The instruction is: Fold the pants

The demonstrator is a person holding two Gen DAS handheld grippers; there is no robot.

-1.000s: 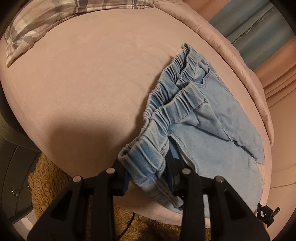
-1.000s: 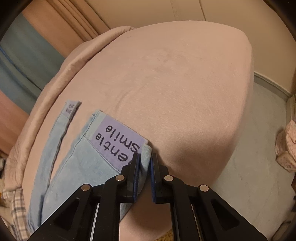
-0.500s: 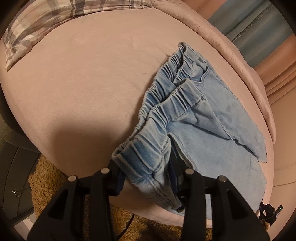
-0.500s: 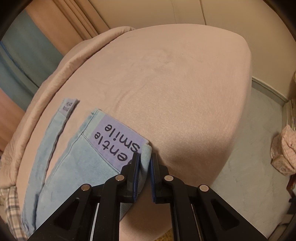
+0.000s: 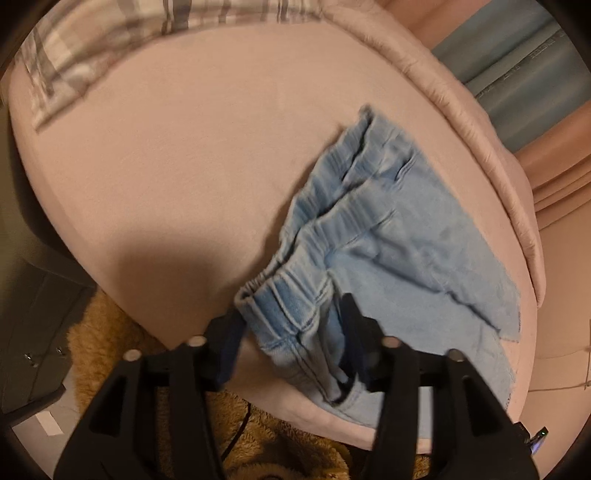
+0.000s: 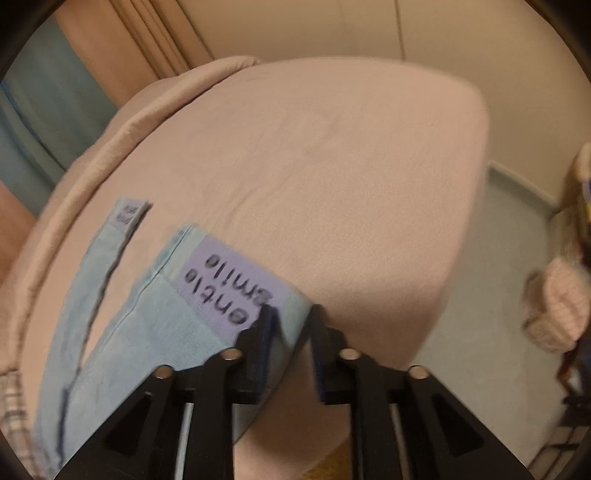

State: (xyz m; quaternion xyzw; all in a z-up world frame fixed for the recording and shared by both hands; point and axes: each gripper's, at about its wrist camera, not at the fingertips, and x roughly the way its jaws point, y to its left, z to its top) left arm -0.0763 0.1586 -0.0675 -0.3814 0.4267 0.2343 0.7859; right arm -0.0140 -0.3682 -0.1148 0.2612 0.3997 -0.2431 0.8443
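Note:
Light blue denim pants (image 5: 388, 236) lie on a pink bed (image 5: 177, 177). Their gathered elastic waistband (image 5: 291, 299) rests near the bed's front edge, between the wide-apart fingers of my left gripper (image 5: 291, 328), which is open. In the right wrist view the leg end (image 6: 155, 325) with a lilac printed cuff (image 6: 236, 280) lies flat near the bed edge. My right gripper (image 6: 291, 317) is open, its fingers either side of the cuff corner. The second leg's cuff (image 6: 127, 214) lies further left.
A plaid pillow (image 5: 122, 33) lies at the far end of the bed. A pink duvet roll (image 5: 480, 122) runs along the far side by curtains (image 6: 74, 74). A tan shaggy rug (image 5: 110, 332) is below the bed edge. A pale basket (image 6: 557, 302) stands on the floor at right.
Both grippers have opened and let go of the pants. The waistband and cuff now rest on the bed. The left gripper has drawn back a little.

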